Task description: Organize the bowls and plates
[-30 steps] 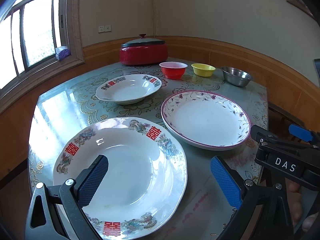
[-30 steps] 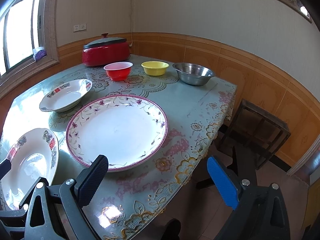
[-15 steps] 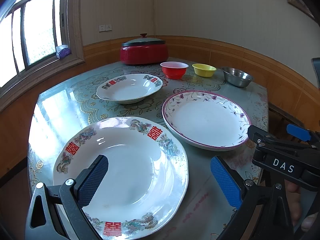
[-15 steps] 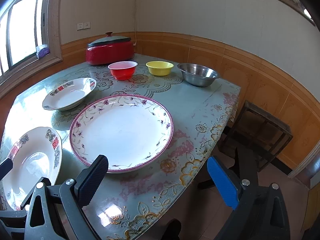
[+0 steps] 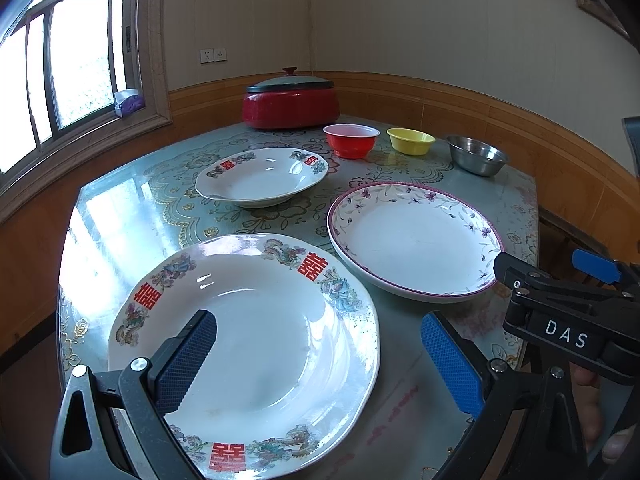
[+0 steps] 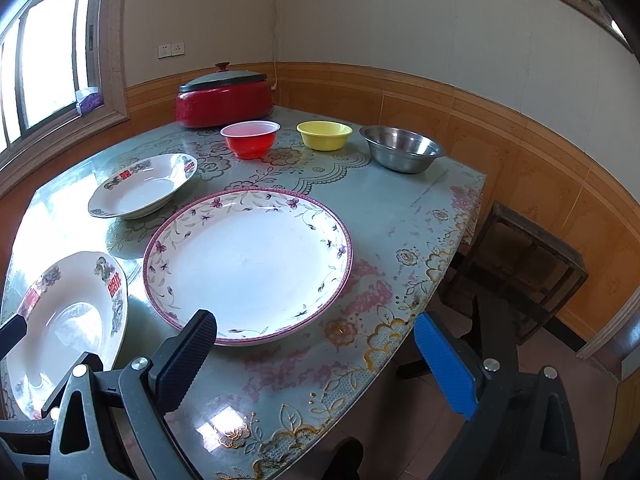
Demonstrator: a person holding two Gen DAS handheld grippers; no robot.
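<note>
A large deep plate with red characters (image 5: 256,344) lies at the table's near left, under my open, empty left gripper (image 5: 320,344); it also shows in the right wrist view (image 6: 68,328). A purple-flowered plate (image 5: 416,240) (image 6: 248,260) lies to its right, in front of my open, empty right gripper (image 6: 316,344). A smaller red-character plate (image 5: 262,176) (image 6: 144,186) lies farther back. A red bowl (image 6: 250,138), a yellow bowl (image 6: 324,134) and a steel bowl (image 6: 402,152) stand in a row at the back.
A red lidded cooker (image 5: 290,98) stands at the table's far edge by the wall. The table (image 6: 400,216) has a floral cover and a rounded right edge. A dark wooden stool (image 6: 520,264) stands on the floor to the right. A window sill is at left.
Both grippers have drifted slightly, the right view shifting a little rightward and closer to the table. No dish has moved and both grippers stay open.
</note>
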